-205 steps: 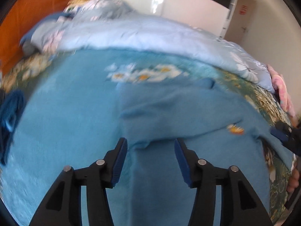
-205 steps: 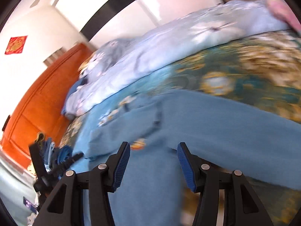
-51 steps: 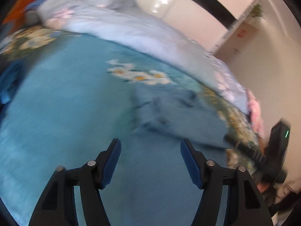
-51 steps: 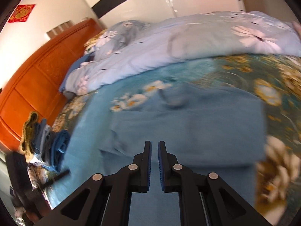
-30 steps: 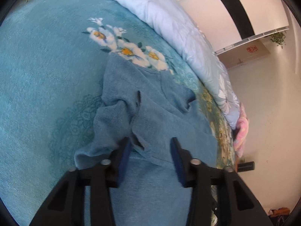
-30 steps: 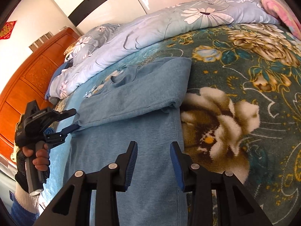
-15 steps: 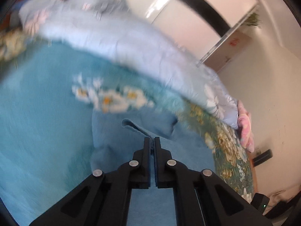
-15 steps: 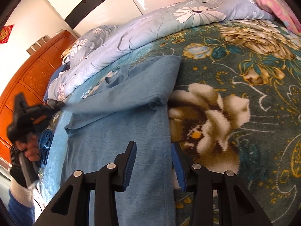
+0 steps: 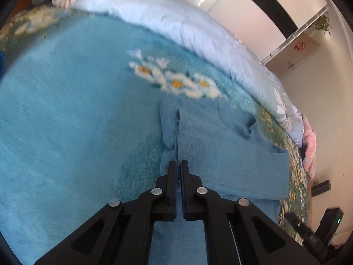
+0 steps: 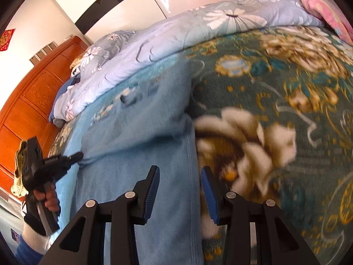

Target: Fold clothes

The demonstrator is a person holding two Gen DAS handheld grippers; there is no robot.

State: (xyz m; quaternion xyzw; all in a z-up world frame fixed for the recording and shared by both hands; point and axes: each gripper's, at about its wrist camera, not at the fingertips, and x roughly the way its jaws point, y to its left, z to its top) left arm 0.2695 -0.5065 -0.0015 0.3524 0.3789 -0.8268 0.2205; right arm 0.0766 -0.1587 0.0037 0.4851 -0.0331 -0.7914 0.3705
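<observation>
A blue fleece garment (image 9: 220, 150) lies on the bed, its upper part folded over the lower part. My left gripper (image 9: 178, 165) is shut on the garment's left edge at the fold. In the right wrist view the same garment (image 10: 141, 145) lies ahead, and the left gripper (image 10: 76, 155) pinches its left side. My right gripper (image 10: 179, 172) is open, its jaws astride the garment's right edge seam, low over the cloth.
A teal flowered blanket (image 10: 286, 114) covers the bed. A light blue quilt (image 10: 176, 33) is heaped along the far side. An orange wooden headboard (image 10: 28, 101) stands at the left. A pink cloth (image 10: 326, 11) lies at the far right.
My left gripper closed on the garment's left edge and came down to the bed with it. My right gripper stayed open and moved a little closer to the right edge.
</observation>
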